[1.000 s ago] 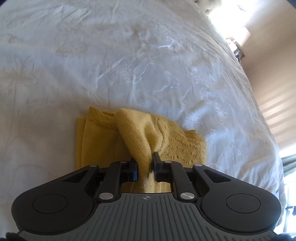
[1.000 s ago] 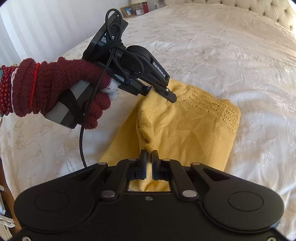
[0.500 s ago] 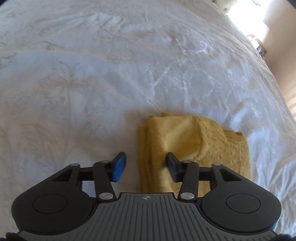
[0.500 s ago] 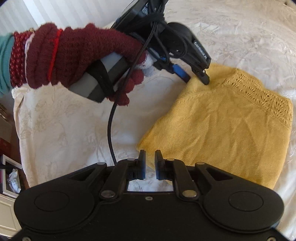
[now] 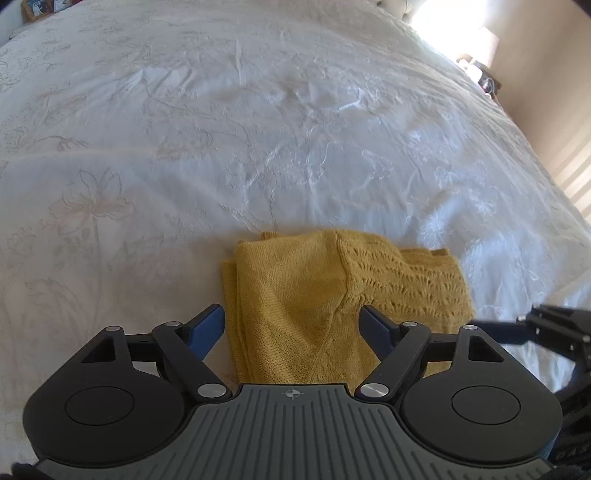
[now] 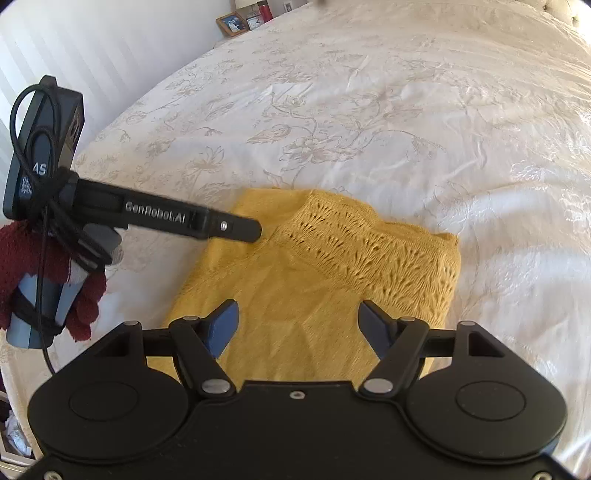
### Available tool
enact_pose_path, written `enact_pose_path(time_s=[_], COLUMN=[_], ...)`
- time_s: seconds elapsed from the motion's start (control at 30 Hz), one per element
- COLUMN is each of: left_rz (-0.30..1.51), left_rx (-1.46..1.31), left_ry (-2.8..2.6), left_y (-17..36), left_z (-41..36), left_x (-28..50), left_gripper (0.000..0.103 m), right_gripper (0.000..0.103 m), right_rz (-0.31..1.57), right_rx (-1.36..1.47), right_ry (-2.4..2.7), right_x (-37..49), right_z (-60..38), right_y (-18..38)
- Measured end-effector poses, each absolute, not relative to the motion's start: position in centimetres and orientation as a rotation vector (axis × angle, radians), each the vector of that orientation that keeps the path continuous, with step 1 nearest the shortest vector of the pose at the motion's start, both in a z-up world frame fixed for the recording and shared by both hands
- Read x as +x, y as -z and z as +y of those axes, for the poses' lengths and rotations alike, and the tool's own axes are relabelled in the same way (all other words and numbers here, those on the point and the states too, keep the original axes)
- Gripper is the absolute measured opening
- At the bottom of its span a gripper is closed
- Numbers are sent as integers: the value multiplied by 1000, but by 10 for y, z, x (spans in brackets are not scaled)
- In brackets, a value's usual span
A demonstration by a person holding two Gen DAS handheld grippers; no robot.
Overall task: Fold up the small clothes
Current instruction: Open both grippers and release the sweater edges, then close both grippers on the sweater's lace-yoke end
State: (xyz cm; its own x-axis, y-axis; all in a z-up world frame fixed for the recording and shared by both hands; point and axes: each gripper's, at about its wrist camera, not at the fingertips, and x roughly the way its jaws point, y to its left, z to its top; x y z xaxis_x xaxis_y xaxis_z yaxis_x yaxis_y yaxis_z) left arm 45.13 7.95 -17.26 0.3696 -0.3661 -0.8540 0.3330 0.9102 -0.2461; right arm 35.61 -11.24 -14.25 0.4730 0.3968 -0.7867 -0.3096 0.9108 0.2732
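Both spread wide over the folded yellow sweater (image 5: pixel 314 306) flat on the bed (image 5: pixel 258 129), left claw (image 5: pixel 291 325) and right claw (image 6: pixel 297 325) just opened, gripping nothing, apparently releasing the finished fold

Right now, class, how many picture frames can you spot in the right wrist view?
1: a wooden picture frame at the top left, beyond the bed, beside small items. Others may be hidden.

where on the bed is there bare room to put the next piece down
The white bedspread lies bare beyond the folded yellow knit top, up toward the headboard, and to its right. It is crowded only near the top, where the left gripper and right gripper hover.
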Motion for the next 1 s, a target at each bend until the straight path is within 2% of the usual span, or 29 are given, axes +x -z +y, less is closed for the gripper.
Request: enact_pose_path(time_s=[0.07,0.17,0.23,0.47,0.53,0.67,1.0], left_rz=[1140,1169,1172,1178,1178,1162,1230], left_rx=[7,-14,-9,-8,-23,-118,-236], left_ry=[422,412,407,391,388,381,385], left_y=[186,199,200,195,189,176,186], left_z=[77,84,86,83,86,99,114], left_x=[454,458,458,457,453,436,412], left_gripper=[79,90,92,93,92,93,93], right_gripper=[74,74,73,74,76,86,89], right_rz=[1024,1081,1098,1086,1066,1024,1069], right_rx=[96,106,128,183,214,324,455], right_ry=[-399,-332,-307,-215,-200,-196,-215], right_x=[373,391,399,400,395,378,338], right_z=[-120,-135,-142,-150,-153,-168,-188], right_y=[154,170,174,172,166,160,173])
